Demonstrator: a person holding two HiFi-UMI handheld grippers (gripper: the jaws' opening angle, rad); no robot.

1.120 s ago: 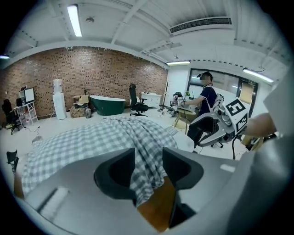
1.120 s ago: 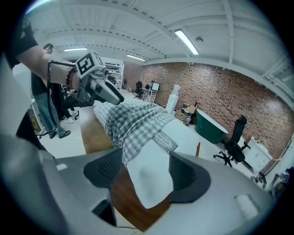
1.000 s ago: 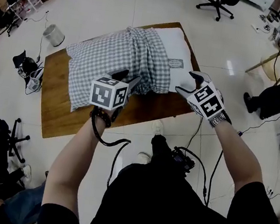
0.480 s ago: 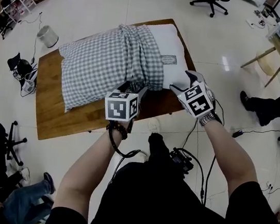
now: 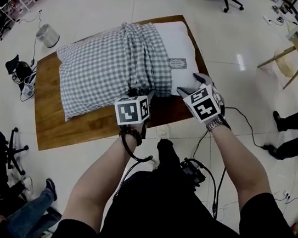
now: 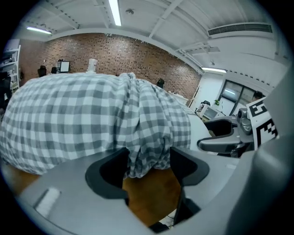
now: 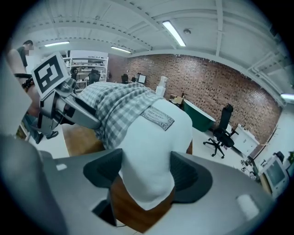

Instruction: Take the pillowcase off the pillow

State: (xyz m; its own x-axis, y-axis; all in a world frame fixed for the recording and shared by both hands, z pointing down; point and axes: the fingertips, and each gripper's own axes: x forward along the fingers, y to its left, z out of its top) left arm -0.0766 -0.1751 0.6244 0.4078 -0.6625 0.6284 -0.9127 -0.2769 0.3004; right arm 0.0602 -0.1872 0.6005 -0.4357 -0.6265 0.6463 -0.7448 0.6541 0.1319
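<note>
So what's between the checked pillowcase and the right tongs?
Between the pillowcase and right tongs lies only bare white pillow with its small label, clearest in the head view.

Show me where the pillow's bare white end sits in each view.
Head view: white end, at the table's upper right.
Left gripper view: seemingly the pale strip right of the checks.
Right gripper view: low centre, between the jaws of the right gripper.
Shared landmark: the pillowcase's bunched edge.
</note>
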